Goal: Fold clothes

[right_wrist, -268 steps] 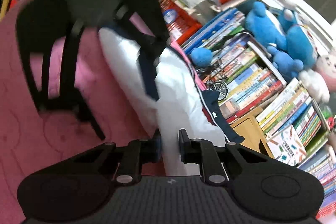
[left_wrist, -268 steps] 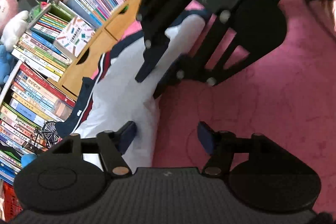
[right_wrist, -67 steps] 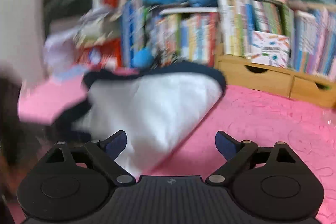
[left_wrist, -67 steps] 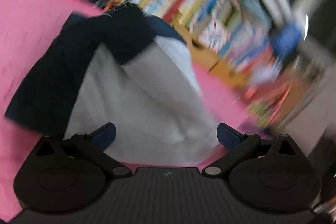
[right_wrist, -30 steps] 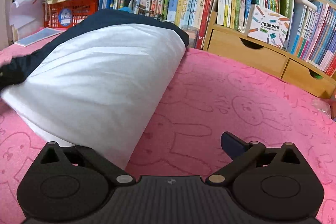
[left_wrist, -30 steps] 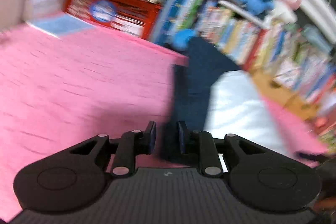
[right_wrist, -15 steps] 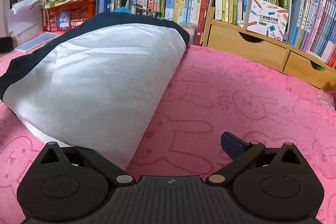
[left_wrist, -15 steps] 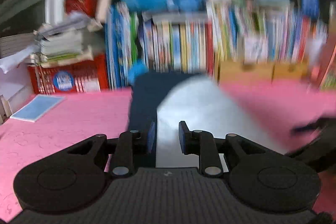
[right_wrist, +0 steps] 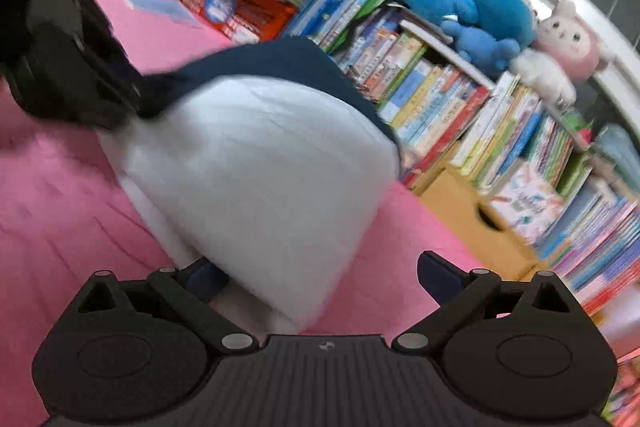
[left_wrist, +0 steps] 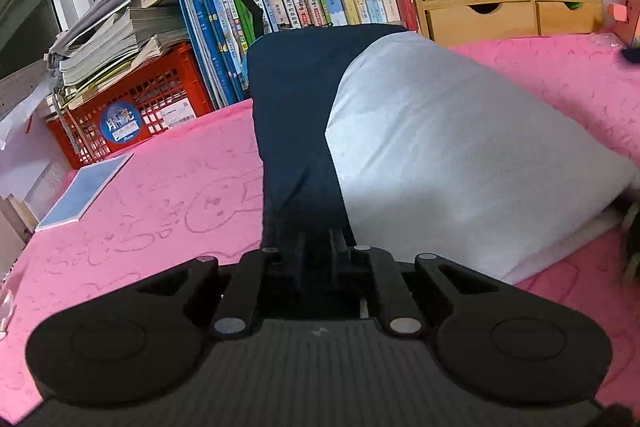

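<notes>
On the pink rabbit-print blanket lies the folded white-and-navy garment; the left gripper is closing on its navy sleeve, the right gripper gapes wide around the white edge

A pink blanket carries the folded garment and a blue booklet.

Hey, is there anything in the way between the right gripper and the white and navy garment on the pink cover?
Nothing visible. The right gripper is open, with the white garment edge already reaching between its jaws.
</notes>
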Motion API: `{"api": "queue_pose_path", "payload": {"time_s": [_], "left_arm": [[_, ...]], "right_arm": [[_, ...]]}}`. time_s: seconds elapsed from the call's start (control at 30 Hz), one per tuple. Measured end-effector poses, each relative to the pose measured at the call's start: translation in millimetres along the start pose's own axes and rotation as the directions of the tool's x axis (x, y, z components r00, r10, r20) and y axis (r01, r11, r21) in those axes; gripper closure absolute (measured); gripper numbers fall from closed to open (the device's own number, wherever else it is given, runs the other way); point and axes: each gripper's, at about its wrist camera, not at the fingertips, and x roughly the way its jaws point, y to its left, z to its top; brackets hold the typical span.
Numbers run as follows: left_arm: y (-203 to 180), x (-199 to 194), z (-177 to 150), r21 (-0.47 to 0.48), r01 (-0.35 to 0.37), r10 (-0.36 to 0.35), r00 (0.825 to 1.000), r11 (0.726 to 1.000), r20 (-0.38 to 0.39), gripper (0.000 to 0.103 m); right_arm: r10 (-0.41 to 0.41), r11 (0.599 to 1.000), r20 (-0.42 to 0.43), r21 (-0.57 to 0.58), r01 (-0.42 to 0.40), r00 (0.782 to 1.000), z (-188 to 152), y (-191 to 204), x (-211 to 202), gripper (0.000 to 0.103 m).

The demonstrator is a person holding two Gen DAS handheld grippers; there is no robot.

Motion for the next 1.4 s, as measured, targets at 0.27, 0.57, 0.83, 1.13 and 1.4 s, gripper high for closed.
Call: {"api": "queue_pose_path", "payload": {"time_s": [0.27,0.57,0.83,1.13,1.4], "left_arm": [[-6.1,-1.6,0.2,0.029,-0.013,0.013,1.0,0.999,-0.004,0.09],[-21.6,-15.7,-10.0,0.173,-0.024,0.02,0.999,0.985,0.025,0.09],[-14.3,-42.6,-28.8,0.175,0.02,-0.029,0.998,0.984,0.051,0.068],[-15.0,-45.3,-29.4,0.17,0.01,-0.022,0.997,0.985,0.069,0.068],[-12.4,-47.2,-30.5,0.151,0.023,-0.034,0.997,0.988,0.069,0.068]], "right_arm": [[-0.03,0.999,-0.018,-0.026,0.03,0.999,-0.5,-2.2,-1.5,0.009],[-0.167,0.93,0.105,-0.315,0.192,0.98,-10.6,15.1,-17.0,0.045],[-0.155,0.931,0.045,-0.327,0.161,0.987,-31.3,14.1,-63.1,0.044],[0.202,0.979,-0.002,-0.039,-0.202,0.979,-39.4,-17.2,-106.3,0.012],[0.334,0.879,0.091,0.331,-0.344,0.938,39.4,-51.3,-46.1,0.06]]}}
